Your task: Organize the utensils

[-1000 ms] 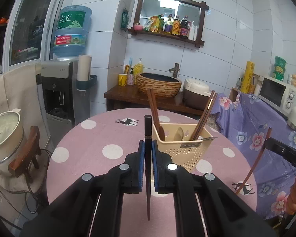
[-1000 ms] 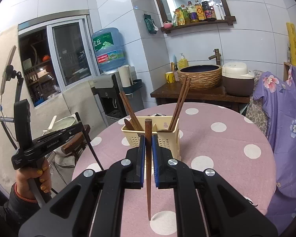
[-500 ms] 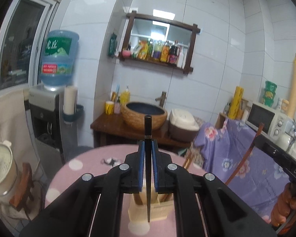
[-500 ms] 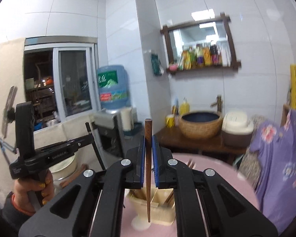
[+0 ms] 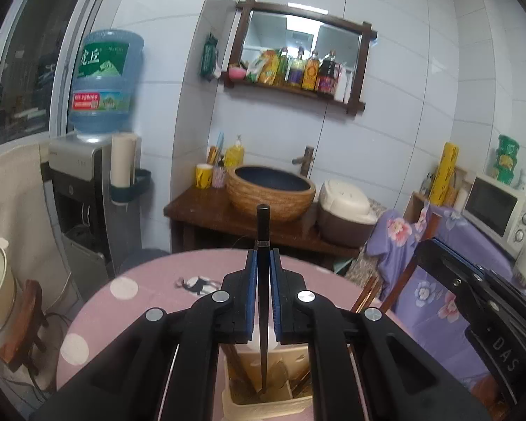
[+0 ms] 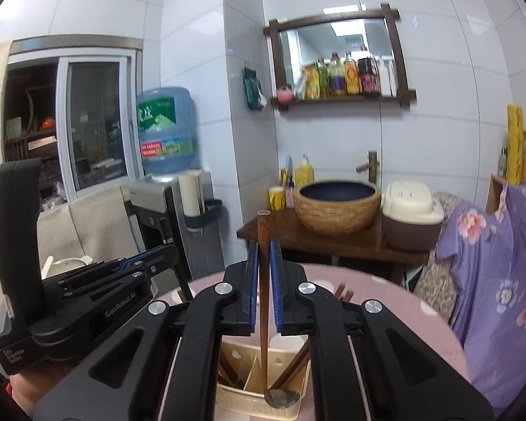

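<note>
The left hand-held gripper (image 5: 263,291) pinches a slim black chopstick (image 5: 263,231) upright, its tip over the cream plastic utensil basket (image 5: 263,403) at six o'clock. The right hand-held gripper (image 6: 263,287) pinches a brown wooden-handled ladle (image 6: 263,245) hanging over the same basket. Both utensils look light, stiff and smooth, likely to pivot unless gripped mid-shaft. A pink polka-dot bench (image 5: 98,319) carries the basket; white tiled walls stand at twelve o'clock.

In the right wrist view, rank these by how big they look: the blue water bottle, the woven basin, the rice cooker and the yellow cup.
1. woven basin
2. blue water bottle, close to the basin, so that order is unsure
3. rice cooker
4. yellow cup, clearly smallest

They stand at different distances, so this is apparent size only.
</note>
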{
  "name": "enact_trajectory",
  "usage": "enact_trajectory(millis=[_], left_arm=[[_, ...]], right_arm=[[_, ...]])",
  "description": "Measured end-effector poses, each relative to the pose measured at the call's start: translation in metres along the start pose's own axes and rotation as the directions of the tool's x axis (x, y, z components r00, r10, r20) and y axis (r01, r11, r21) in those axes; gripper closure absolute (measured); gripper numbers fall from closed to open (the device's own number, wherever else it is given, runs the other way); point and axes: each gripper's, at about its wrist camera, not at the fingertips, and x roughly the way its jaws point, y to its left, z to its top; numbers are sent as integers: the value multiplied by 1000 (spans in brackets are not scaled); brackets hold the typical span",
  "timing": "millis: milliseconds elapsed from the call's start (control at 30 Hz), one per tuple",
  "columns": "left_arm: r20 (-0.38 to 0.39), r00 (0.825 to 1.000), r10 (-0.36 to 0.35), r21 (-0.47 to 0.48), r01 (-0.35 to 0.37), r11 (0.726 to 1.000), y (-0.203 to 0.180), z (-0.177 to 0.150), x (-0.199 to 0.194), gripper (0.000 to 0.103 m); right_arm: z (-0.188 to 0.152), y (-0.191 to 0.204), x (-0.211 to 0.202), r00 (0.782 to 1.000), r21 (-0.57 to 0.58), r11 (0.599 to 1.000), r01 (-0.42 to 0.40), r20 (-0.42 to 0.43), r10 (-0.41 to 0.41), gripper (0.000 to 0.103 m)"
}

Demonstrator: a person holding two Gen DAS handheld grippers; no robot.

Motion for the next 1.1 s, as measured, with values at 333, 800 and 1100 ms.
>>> enact_trajectory(millis=[333, 800, 1100], left_arm=[[-111, 994, -5, -13, 4, 1000, 10, -49, 33, 95], [-30, 999, 19, 1, -19, 1000, 12, -71, 13, 42], [88, 994, 59, 99, -67, 993, 8, -107, -50, 5]], right_arm=[[-46, -13, 32, 993, 56, 998, 13, -114, -7, 95], [-68, -23, 9, 999, 57, 998, 30, -37, -28, 48], [-109, -17, -73, 997, -33, 998, 62, 53, -60, 6]])
